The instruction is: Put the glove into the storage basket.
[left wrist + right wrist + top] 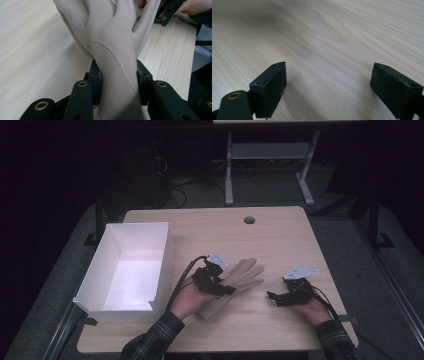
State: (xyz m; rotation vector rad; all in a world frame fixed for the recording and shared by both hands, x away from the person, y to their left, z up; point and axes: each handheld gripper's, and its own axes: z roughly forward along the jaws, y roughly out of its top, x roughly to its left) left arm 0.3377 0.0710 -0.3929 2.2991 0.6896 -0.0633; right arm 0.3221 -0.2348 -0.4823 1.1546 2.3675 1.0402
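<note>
Left gripper (117, 75) clamps the glove (110, 37) at the wrist, mid-table!

Glove (235, 282) sits just right of the box (150, 292), fingers fanned toward the table's (280, 240) far side; its cuff is hidden under the left hand (187, 302). Right gripper (328, 87) is spread wide with bare wood between the jaws, resting near the right edge (272, 296), well apart from the glove. Open wood lies beyond the glove up to the far edge. The box's near wall overhangs the front-left corner; the floor around is too dark to read.
</note>
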